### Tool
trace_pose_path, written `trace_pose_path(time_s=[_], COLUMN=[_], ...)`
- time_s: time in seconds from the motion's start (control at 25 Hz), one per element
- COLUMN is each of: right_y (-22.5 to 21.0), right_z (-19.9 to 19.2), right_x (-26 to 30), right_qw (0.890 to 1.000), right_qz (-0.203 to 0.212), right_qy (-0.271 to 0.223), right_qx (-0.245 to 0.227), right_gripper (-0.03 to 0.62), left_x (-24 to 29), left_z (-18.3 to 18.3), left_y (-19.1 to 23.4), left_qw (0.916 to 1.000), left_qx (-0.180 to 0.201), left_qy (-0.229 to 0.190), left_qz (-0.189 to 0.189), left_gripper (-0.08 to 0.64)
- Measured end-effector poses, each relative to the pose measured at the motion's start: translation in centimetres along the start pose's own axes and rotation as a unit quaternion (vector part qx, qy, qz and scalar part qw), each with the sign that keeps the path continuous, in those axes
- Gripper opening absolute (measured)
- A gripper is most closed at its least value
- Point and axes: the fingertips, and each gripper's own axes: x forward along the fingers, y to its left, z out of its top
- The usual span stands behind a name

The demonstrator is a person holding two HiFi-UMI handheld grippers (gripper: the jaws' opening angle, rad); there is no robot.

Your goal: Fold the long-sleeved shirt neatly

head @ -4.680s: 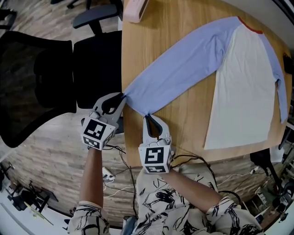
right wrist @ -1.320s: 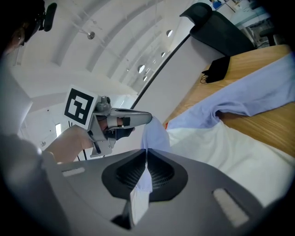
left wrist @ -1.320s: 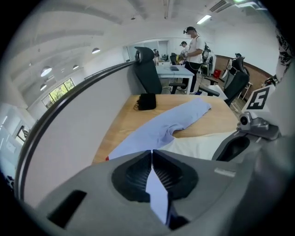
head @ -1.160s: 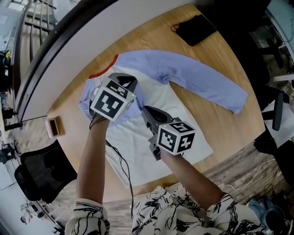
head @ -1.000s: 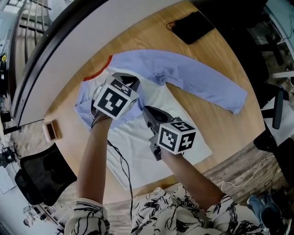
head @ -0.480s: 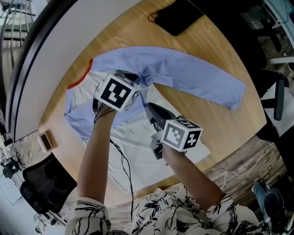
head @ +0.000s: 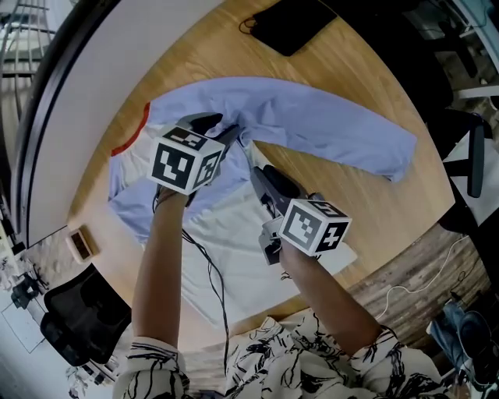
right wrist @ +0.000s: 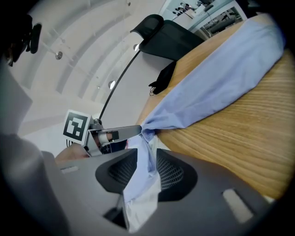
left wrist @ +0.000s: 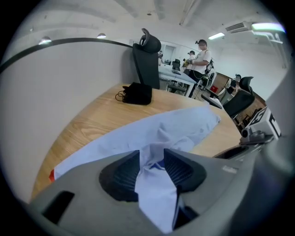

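Observation:
The long-sleeved shirt (head: 234, 234) lies flat on the wooden table, white body, blue sleeves, red collar (head: 129, 140). One blue sleeve (head: 335, 128) stretches out to the right; the other is folded over the body at the left. My left gripper (head: 222, 128) points down at the shirt's upper middle. Its jaws are opening, and a bunched fold of blue cloth (left wrist: 154, 184) lies loosely in the gap of my left gripper (left wrist: 152, 154). My right gripper (head: 257, 173) is just below it. Its jaws are opening too, with blue cloth (right wrist: 140, 179) hanging between the pads of my right gripper (right wrist: 146, 159).
A black pouch (head: 292, 23) with a cord lies at the table's far edge. A small box (head: 78, 243) sits on the left edge and an office chair (head: 78, 319) stands beside it. A white partition runs along the table's left side. People stand far off (left wrist: 200, 50).
The sleeve that lay stretched out over the table has been brought over the shirt's body. In the last second both grippers sank toward the shirt and their jaws spread apart.

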Motion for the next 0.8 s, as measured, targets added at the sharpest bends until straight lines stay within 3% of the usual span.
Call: trace_pose_path(time_s=[0.2,0.36,0.52,0.64,0.8], right_y=[0.6,0.9,0.6,0.0,-0.3], right_z=[0.5,2.3,5.0,7.0,9.1], right_x=[-1.3,-3.1,-5.5,-7.6,-10.9], right_qw=[0.999,0.995,0.984,0.968,0.933], right_qz=[-0.004,-0.015,-0.027,-0.037,-0.051], right_qy=[-0.009,-0.027,-0.046,-0.048,-0.042], right_qx=[-0.037,-0.100,-0.167,-0.244,-0.353], right_gripper=[0.183,0.210,0.233,0.239,0.258], left_x=[-1.1,-2.3,-4.1,-5.4,-8.1], left_z=[1.1,2.6,4.2,5.2,6.0], left_y=[-0.6,-1.9,-4.8,-8.0,-12.4], left_qw=[0.9996,0.9979,0.9925,0.9841,0.9682], left_qx=[0.008,0.018,0.000,0.005,0.042], left_qy=[-0.025,-0.057,-0.114,-0.166,-0.235], left_qz=[0.011,0.026,0.044,0.063,0.077], left_gripper=[0.218,0.227,0.239,0.241,0.244])
